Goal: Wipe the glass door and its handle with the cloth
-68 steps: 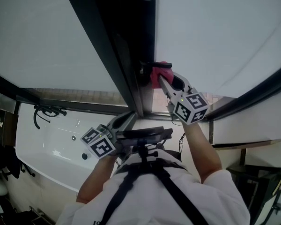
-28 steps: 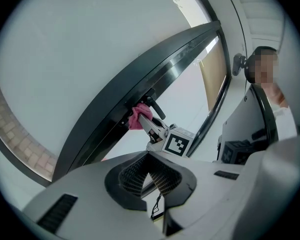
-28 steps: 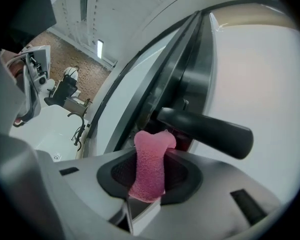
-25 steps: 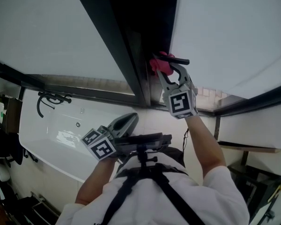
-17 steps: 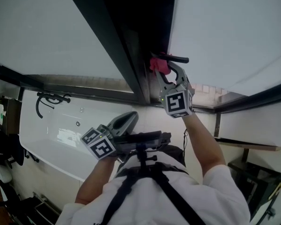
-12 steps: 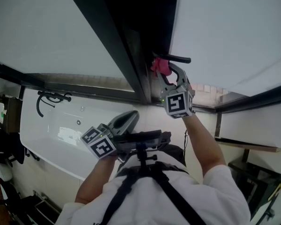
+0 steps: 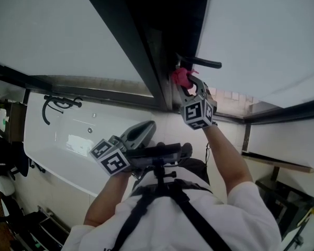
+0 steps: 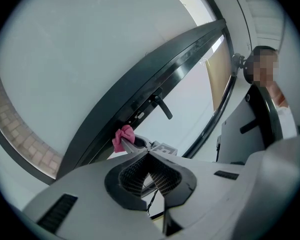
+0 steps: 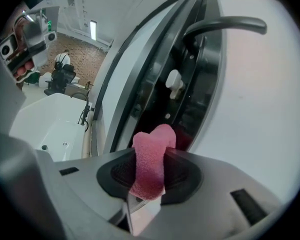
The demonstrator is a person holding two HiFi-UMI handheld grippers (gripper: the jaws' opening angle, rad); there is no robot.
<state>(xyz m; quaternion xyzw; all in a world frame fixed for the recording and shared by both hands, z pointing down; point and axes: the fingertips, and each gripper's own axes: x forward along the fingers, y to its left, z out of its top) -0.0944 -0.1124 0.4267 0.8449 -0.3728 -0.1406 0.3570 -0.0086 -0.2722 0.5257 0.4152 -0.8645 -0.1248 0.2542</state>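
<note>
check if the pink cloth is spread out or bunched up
Bunched up: the pink cloth sticks out as a narrow wad clamped between the right gripper's jaws.

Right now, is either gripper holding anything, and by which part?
The right gripper pinches the pink cloth by its bunched middle, one end poking out. The left gripper is shut, empty.

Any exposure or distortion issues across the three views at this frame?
Head view: glass blown out white, door frame nearly black, handle a silhouette. Right gripper view: fisheye bows the frame, dark vignette, cloth sharp. Left gripper view: same bowing and vignette.
</note>
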